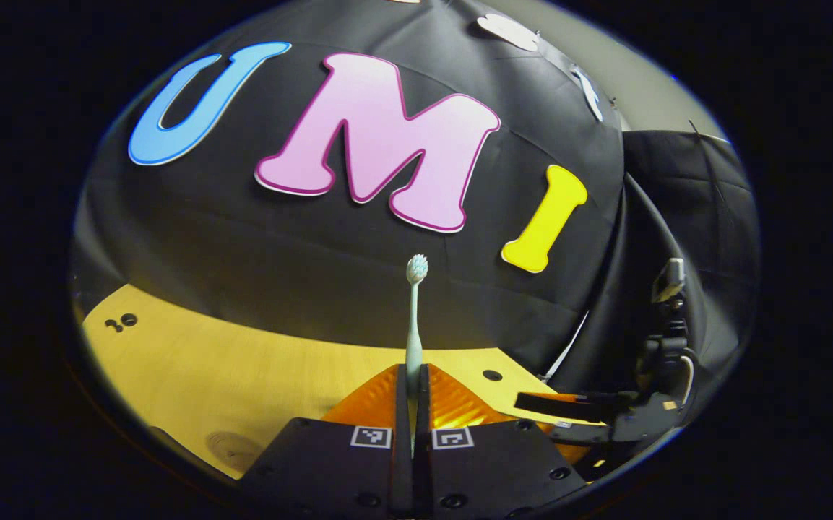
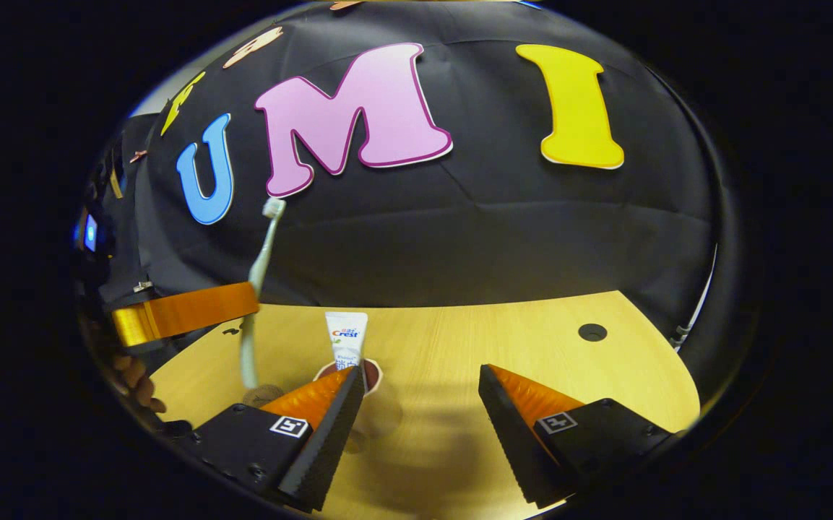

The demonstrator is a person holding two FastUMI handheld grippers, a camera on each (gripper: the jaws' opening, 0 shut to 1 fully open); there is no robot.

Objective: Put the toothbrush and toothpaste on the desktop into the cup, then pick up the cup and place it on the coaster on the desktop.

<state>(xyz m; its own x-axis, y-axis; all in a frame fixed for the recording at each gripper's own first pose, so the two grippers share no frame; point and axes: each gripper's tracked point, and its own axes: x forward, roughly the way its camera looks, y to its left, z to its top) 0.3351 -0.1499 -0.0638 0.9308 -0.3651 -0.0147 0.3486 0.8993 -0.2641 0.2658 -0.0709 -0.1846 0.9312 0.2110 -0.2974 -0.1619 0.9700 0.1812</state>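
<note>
left gripper (image 1: 412, 404): we had it clamped on the toothbrush (image 1: 415, 318), upright
right gripper (image 2: 420, 426): fingers spread, empty
toothpaste (image 2: 346, 338): already in cup (image 2: 371, 374)
risk: brush handle catches rim — cup tips

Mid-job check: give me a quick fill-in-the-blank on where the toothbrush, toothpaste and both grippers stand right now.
1. The left gripper is shut on the ____.
2. The toothpaste stands upright in the ____.
3. The right gripper is ____, with nothing between its fingers.
4. The held toothbrush points its bristles ____.

Missing words: toothbrush; cup; open; up
</note>
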